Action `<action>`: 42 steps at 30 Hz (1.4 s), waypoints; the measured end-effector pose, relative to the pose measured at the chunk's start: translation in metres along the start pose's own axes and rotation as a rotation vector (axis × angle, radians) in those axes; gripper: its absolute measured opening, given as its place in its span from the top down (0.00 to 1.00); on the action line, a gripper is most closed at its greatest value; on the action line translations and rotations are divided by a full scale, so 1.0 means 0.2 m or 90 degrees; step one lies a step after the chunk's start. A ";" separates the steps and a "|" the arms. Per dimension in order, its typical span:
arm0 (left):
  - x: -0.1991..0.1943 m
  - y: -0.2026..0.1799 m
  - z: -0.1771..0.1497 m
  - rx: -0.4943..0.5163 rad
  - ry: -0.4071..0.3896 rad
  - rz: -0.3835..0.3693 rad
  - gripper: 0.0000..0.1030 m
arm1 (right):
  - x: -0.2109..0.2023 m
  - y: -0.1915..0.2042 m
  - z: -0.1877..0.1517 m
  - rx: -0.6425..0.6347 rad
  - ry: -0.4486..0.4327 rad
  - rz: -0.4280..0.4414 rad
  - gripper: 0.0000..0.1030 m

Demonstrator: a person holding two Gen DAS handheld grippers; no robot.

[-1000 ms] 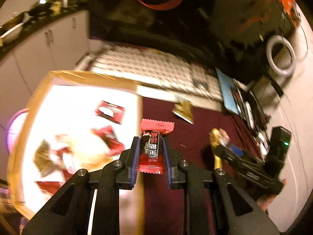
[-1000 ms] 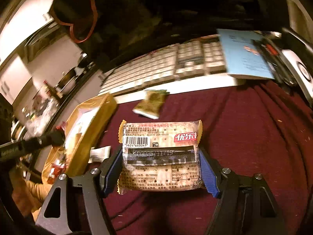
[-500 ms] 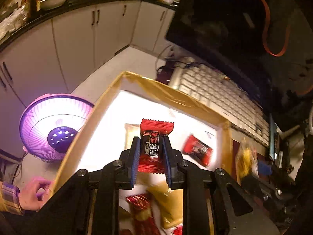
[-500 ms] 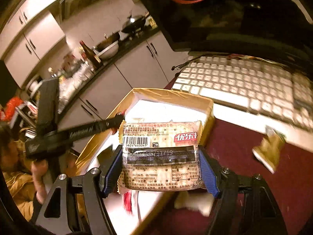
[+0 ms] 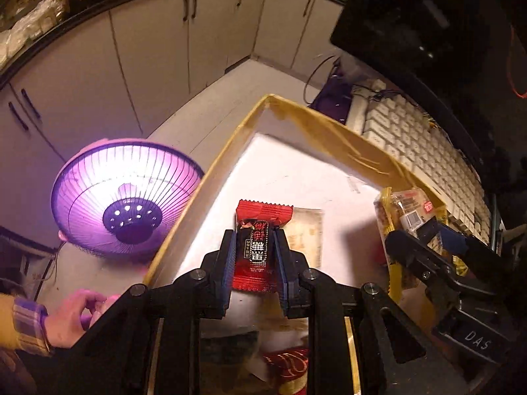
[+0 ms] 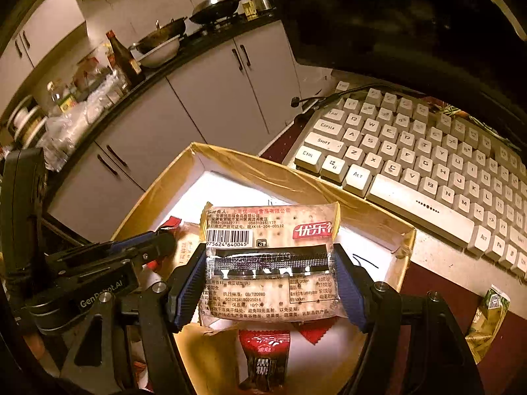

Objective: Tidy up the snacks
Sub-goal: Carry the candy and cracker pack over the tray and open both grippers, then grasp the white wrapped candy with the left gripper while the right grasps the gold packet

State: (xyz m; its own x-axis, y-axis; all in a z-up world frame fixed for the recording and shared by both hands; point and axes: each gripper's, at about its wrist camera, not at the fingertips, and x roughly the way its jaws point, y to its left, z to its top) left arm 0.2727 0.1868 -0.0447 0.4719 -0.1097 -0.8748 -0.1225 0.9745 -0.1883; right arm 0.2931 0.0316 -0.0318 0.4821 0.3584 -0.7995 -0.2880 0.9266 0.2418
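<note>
Kitchen desk, open box [image 5: 298,121] mid-frame. Left gripper [image 5: 255,263] pinches a red candy [image 5: 260,230], right gripper [image 6: 268,279] clamps a cracker pack [image 6: 268,256], both above it. I'd lower before releasing, over bare floor.

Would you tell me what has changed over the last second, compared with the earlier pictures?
Both grippers swung from over the maroon cloth to above the open box. The left gripper still clamps the red snack bar, the right gripper the cracker packet. Nothing was released.
</note>
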 end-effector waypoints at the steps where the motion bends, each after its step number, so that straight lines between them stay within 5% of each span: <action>1: 0.00 0.01 0.00 -0.005 0.001 -0.003 0.81 | 0.01 0.00 0.00 -0.002 0.002 -0.009 0.29; 7: 0.00 0.00 -0.02 0.006 0.011 -0.023 0.70 | 0.08 -0.02 -0.02 0.014 0.023 -0.021 0.25; 12: -0.09 -0.06 -0.07 0.027 -0.017 -0.043 0.38 | -0.02 -0.07 -0.03 0.034 -0.011 0.032 0.19; 23: -0.42 -0.30 -0.26 0.106 -0.090 -0.096 0.37 | -0.55 -0.34 -0.25 0.111 -0.107 0.150 0.19; 30: -0.49 -0.78 -0.54 0.355 -0.072 -0.122 0.37 | -0.75 -0.65 -0.52 0.202 -0.126 0.143 0.20; 34: -0.37 -1.03 -0.68 0.513 -0.051 -0.048 0.39 | -0.74 -0.78 -0.71 0.274 -0.135 0.134 0.28; 42: -0.15 -1.14 -0.71 0.593 0.023 -0.013 0.41 | -0.64 -0.88 -0.91 0.316 -0.131 0.084 0.35</action>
State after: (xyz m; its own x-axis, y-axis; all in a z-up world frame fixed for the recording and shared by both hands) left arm 0.1617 -0.0590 -0.0387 0.4365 -0.1192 -0.8918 0.6428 0.7349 0.2164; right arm 0.1315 -0.1977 -0.0725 0.6341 0.4433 -0.6336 0.0443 0.7972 0.6021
